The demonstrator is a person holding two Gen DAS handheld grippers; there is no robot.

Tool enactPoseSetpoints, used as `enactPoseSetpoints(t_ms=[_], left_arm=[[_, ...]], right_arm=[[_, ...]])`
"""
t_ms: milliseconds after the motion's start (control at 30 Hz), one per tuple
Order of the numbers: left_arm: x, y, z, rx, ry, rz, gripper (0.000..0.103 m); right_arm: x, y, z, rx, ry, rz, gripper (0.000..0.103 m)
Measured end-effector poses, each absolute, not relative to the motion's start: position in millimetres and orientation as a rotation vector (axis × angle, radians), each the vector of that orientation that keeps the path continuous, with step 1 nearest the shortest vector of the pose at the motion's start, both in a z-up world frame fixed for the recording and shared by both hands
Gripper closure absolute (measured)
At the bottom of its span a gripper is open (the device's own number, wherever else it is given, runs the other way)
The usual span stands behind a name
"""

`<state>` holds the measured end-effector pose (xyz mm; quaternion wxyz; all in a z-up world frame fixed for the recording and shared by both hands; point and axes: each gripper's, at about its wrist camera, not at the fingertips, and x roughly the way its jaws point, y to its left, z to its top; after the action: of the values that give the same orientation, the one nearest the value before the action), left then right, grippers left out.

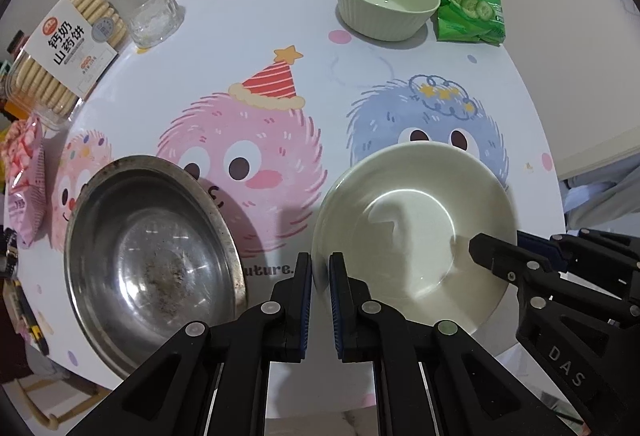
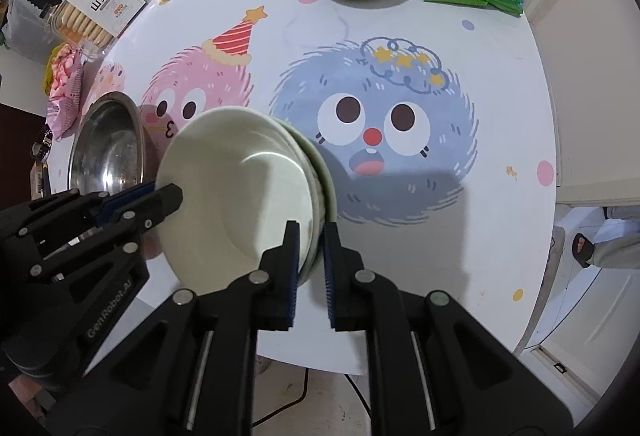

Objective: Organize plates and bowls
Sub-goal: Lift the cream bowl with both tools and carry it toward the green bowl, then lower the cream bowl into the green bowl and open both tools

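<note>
Two grippers grip stacked plates (image 2: 240, 179)

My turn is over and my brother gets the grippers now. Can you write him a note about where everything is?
Left hand-held gripper: shut on the plate stack's left rim.
Right hand-held gripper: shut on its right rim.
Things: the plate stack is held between both, at the near side of the table. The steel bowl is just left of it, the green ribbed bowl at the far side.
Done: plates stacked.
Left: probably set the stack down; the bowls are not yet together.
</note>
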<state>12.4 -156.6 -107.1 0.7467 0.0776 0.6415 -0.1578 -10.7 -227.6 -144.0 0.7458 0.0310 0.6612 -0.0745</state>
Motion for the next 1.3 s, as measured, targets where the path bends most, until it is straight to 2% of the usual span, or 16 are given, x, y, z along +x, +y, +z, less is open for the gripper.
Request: enactPoseSetpoints(t_ms=[467, 667, 733, 800, 933, 1033, 1100, 1133, 1200, 1300], left_arm=[[16.2, -153.7, -107.5, 0.145, 1.41, -0.349, 0.094], [16.3, -151.2, -107.3, 0.149, 1.408, -0.351, 0.085], [17.2, -149.6, -106.3, 0.142, 1.408, -0.348, 0.078], [18.9, -147.3, -103.7, 0.133, 1.399, -0.342, 0.069], [22.4, -144.2, -97.6, 0.111, 1.377, -0.348, 0.053], [27.3, -140.8, -93.3, 0.095, 1.365, -0.339, 0.04], [31.7, -137.7, -92.2, 0.083, 1.365, -0.327, 0.022], [34.9, -134.9, -91.9, 0.069, 1.367, -0.321, 0.018], [40.0, -131.9, -91.0, 0.038, 1.369, -0.326, 0.011], [45.9, -132.7, -90.0, 0.043, 1.361, -0.323, 0.0]], right_arm=[[-10.4, -225.4, -144.3, 0.07, 1.459, -0.17, 0.085], [-12.8, -226.8, -142.6, 0.095, 1.451, -0.172, 0.078], [-12.9, -226.7, -140.5, 0.098, 1.443, -0.173, 0.07], [-12.1, -227.1, -137.0, 0.1, 1.43, -0.176, 0.047], [-9.9, -229.2, -130.5, 0.118, 1.405, -0.179, 0.043], [-7.6, -233.4, -125.2, 0.129, 1.381, -0.195, 0.034], [-5.1, -238.1, -121.9, 0.14, 1.371, -0.202, 0.028], [-3.8, -241.0, -119.6, 0.146, 1.362, -0.209, 0.025], [-2.2, -245.5, -116.2, 0.157, 1.349, -0.221, 0.012], [1.3, -252.1, -110.8, 0.175, 1.332, -0.238, 0.005]])
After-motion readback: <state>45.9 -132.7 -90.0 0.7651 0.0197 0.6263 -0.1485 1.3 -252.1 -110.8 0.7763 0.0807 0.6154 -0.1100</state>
